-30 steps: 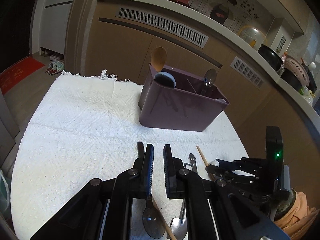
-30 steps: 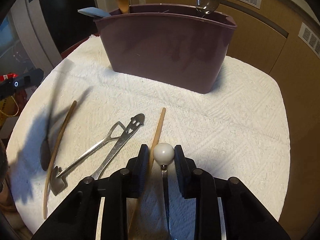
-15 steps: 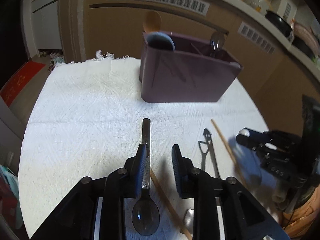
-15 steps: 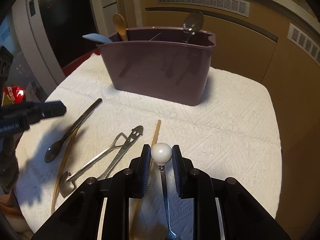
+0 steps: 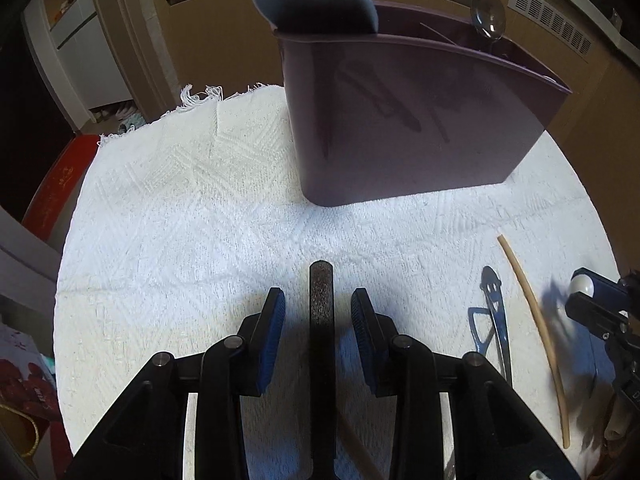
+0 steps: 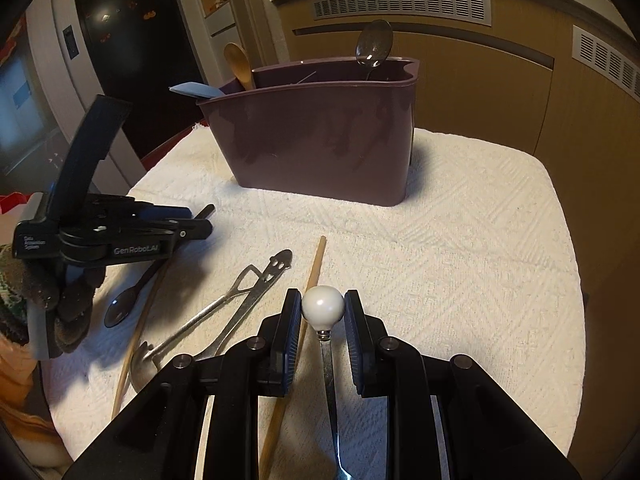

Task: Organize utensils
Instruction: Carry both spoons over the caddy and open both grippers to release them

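A purple utensil caddy (image 5: pixel 400 120) stands on the white cloth (image 5: pixel 180 220), with a blue spatula (image 5: pixel 316 0), a wooden spoon (image 6: pixel 238 64) and a metal spoon (image 6: pixel 374 46) standing in it. My left gripper (image 5: pixel 318 300) points down at the cloth in front of it, and its jaws are opening. A dark spoon's handle (image 5: pixel 320 308) lies between the pads with a gap on each side; its bowl (image 6: pixel 120 312) rests on the cloth. My right gripper (image 6: pixel 322 300) is shut on the white knob (image 6: pixel 322 308) of a metal utensil.
On the cloth between the two grippers lie a chopstick (image 6: pixel 316 264), a second chopstick (image 6: pixel 140 332), a metal opener (image 6: pixel 276 268) and a long metal scoop (image 6: pixel 180 336). Wooden cabinets (image 6: pixel 480 80) stand behind the table. The cloth's right edge (image 6: pixel 568 280) drops off.
My left gripper has come forward and down toward the caddy, and its jaws have parted from the dark spoon's handle. The right gripper has shifted slightly, still closed on the white knob.
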### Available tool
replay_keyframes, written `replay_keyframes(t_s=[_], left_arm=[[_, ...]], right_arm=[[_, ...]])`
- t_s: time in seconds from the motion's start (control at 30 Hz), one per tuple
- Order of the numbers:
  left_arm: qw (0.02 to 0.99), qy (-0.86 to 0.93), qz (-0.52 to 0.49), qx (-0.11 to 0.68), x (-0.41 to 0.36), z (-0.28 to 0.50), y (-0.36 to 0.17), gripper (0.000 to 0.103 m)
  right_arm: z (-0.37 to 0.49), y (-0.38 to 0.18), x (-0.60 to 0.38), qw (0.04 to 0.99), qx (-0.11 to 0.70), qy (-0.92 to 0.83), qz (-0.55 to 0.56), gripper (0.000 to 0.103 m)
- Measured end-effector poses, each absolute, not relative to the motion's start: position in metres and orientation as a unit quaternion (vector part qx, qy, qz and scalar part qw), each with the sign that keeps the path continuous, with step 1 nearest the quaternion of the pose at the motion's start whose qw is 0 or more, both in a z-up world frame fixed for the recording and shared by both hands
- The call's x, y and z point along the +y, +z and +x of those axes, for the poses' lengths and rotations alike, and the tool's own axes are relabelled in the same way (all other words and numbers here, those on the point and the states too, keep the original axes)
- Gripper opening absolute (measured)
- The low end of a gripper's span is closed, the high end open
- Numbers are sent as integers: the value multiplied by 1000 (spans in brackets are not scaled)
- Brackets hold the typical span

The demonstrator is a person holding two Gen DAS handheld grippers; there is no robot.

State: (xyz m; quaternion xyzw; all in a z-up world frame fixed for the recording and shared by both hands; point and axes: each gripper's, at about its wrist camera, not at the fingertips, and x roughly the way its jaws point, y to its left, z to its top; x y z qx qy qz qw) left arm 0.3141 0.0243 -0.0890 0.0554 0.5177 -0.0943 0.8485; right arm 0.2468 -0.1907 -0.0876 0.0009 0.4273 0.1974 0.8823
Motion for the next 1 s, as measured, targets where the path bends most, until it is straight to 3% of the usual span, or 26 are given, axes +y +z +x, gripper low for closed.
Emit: replay_keyframes(t_s=[0.1,0.23,0.53,1.0], left_arm=[[848,-102,49,517,27,316,-90,31],[858,-98,47,502,35,311,-88,11],[877,-105,4,468,47,282,-59,10],[937,-188,-26,294,27,233,66,10]], right_arm=[[248,-88,-193,881,430,196,6,22],[249,-88,-194,881,431,193,10,22],[251,-85,-203,875,437,205,41,22],[230,-19,-202,908,375,186,16,22]])
